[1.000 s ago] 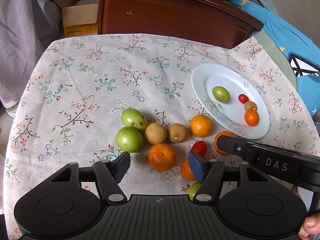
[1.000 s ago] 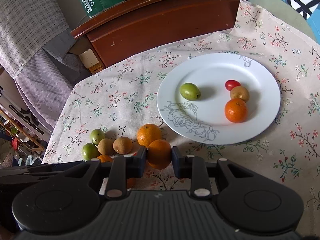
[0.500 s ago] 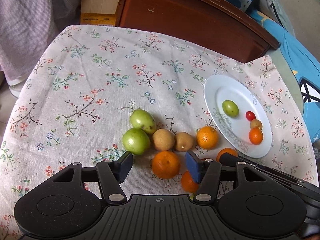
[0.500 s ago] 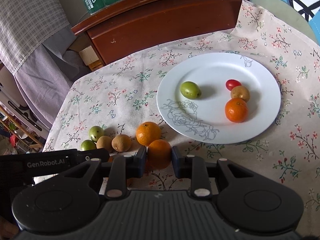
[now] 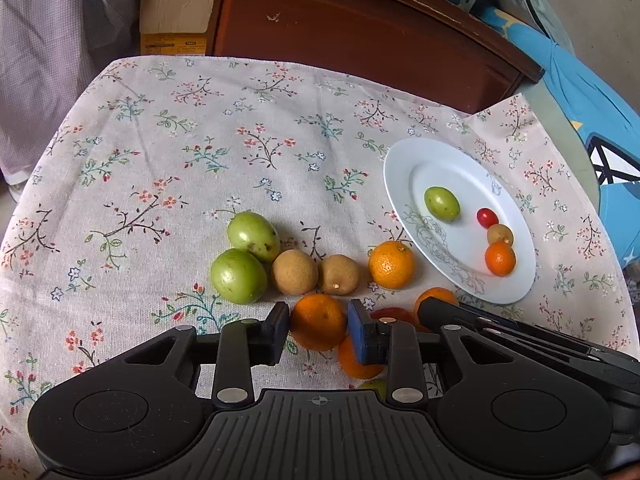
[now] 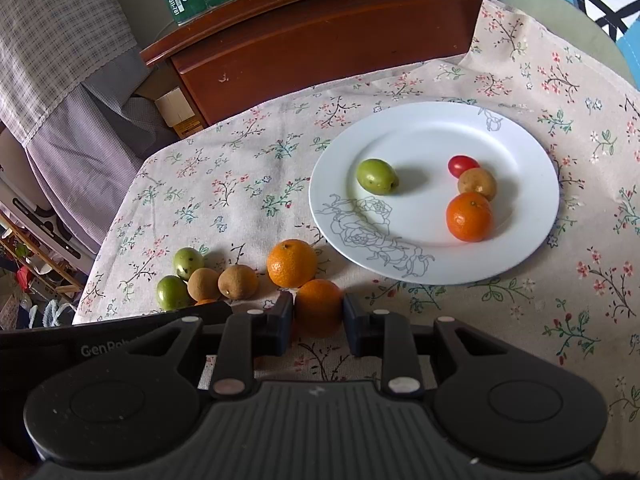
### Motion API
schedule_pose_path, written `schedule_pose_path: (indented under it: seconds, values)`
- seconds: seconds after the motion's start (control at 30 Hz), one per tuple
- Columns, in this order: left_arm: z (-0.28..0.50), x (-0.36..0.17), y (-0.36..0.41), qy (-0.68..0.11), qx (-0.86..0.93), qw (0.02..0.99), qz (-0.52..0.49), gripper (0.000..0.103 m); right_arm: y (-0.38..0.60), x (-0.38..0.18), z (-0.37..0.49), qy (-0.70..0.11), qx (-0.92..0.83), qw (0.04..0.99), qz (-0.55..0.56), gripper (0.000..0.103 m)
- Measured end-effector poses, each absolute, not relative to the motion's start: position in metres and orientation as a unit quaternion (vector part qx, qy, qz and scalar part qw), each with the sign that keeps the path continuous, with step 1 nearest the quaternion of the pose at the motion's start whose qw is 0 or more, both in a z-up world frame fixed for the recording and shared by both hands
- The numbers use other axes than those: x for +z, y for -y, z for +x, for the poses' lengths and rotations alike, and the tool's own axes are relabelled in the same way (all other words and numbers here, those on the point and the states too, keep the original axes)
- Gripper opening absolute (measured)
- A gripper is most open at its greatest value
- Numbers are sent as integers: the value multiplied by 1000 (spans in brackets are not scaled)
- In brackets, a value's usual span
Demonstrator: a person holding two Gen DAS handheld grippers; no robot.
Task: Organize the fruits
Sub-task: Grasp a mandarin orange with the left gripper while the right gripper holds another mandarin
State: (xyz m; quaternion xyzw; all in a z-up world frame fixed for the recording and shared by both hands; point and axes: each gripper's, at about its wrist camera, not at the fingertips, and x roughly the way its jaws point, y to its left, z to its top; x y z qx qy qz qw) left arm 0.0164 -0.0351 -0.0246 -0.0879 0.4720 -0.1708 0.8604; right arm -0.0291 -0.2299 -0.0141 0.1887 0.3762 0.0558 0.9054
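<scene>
Left tool (image 6: 100, 344) reads "GenRob" (rest of lettering hidden).

The tablecloth (image 5: 168, 168) is light beige with little pink, red and blue flowers, green leaves and dark twigs. The plate (image 6: 436, 140) is white with a grey rose drawing near its rim. On the plate (image 5: 448, 160) sit a green fruit (image 6: 376, 176), a small red tomato (image 6: 460, 165), a brown fruit (image 6: 478, 184) and an orange mandarin (image 6: 469, 217). On the cloth lie two green fruits (image 5: 240, 276), two brown fruits (image 5: 295, 272) and bright orange mandarins (image 5: 391, 264). The cabinet (image 5: 360, 28) behind is dark red-brown. The grippers' bodies (image 5: 320, 420) are black.
</scene>
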Motion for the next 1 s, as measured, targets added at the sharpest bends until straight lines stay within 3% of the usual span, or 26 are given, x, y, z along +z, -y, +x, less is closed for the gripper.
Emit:
schedule_pose_path:
  seconds: [0.1, 0.23, 1.0]
  values:
    - [19, -27, 32, -479, -163, 856, -106, 35, 230, -14, -29, -377, 57, 905, 188, 27]
    - [17, -27, 34, -476, -174, 855, -108, 29, 230, -14, -29, -377, 56, 905, 188, 27]
    - [1, 27, 53, -356, -180, 917, -24, 29, 228, 5, -31, -345, 50, 924, 157, 27]
